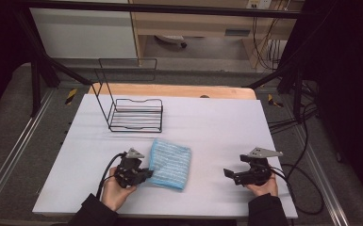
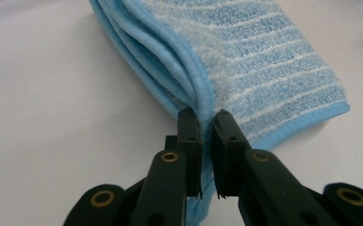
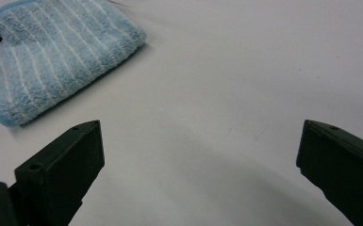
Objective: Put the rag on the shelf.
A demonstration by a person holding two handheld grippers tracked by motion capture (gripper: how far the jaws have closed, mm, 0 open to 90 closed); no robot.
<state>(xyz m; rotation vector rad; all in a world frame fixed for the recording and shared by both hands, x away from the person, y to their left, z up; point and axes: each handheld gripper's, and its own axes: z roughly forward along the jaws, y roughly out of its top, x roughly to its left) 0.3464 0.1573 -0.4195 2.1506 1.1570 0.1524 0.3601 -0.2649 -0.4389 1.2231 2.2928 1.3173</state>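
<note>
A folded blue towel with white stripes [image 1: 171, 164] lies on the white table [image 1: 217, 127], near its front and left of centre. My left gripper [image 1: 146, 174] is at the towel's left edge, shut on the towel's bound hem [image 2: 202, 101], which runs up between the two jaws. The towel [image 2: 264, 61] stretches away beyond the jaws, its layers stacked. My right gripper [image 1: 227, 173] hovers at the front right, well apart from the towel [image 3: 52, 52], jaws wide open with nothing between them [image 3: 200, 155].
A black wire rack [image 1: 134, 113] with a tall back frame stands on the table's far left part. Cables [image 1: 306, 188] trail off the table's right side. A wooden edge [image 1: 169, 89] runs along the far side.
</note>
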